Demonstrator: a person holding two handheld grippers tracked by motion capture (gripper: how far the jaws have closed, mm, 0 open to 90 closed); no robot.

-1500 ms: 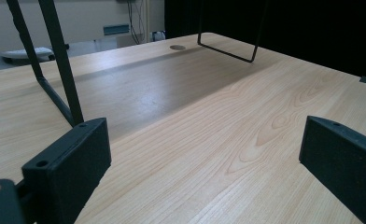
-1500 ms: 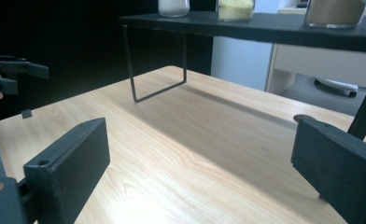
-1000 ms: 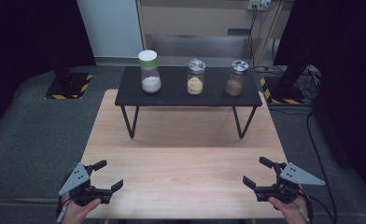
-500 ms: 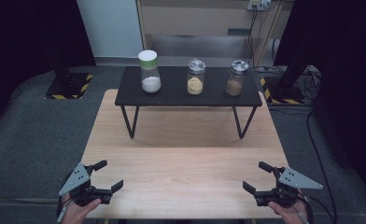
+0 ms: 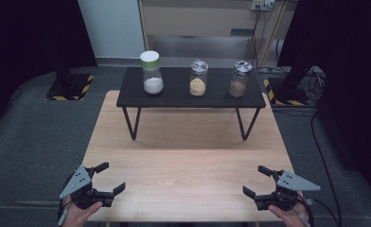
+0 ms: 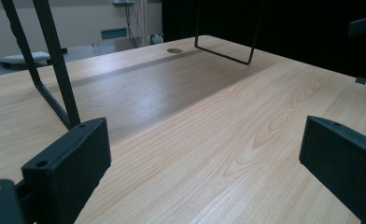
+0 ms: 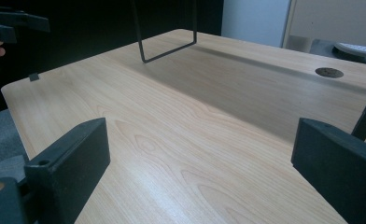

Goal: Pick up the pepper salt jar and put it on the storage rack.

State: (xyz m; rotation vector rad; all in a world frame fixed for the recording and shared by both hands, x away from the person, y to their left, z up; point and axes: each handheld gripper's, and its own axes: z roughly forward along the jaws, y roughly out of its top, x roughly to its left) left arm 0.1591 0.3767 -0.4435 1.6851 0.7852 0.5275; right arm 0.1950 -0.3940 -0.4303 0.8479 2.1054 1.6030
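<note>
Three jars stand in a row on a black shelf [image 5: 174,99] at the far side of the wooden table [image 5: 188,161]. The left jar [image 5: 152,73] has a white lid and white powder. The middle jar [image 5: 198,78] holds yellow powder and the right jar [image 5: 239,79] brown powder, both under metal lids. My left gripper [image 5: 110,178] [image 6: 204,154] is open over the table's near left corner. My right gripper [image 5: 257,181] [image 7: 200,154] is open over the near right corner. Nothing lies between either pair of jaws.
The shelf rests on thin black wire legs [image 6: 55,70] [image 7: 167,51], with open table beneath. A round cable hole [image 6: 174,50] [image 7: 329,72] sits in the tabletop. Grey carpet [image 5: 32,142] surrounds the table, with cables [image 5: 316,142] at the right.
The right gripper has drifted slightly down toward the table's near edge. The left gripper and the jars stay as they were.
</note>
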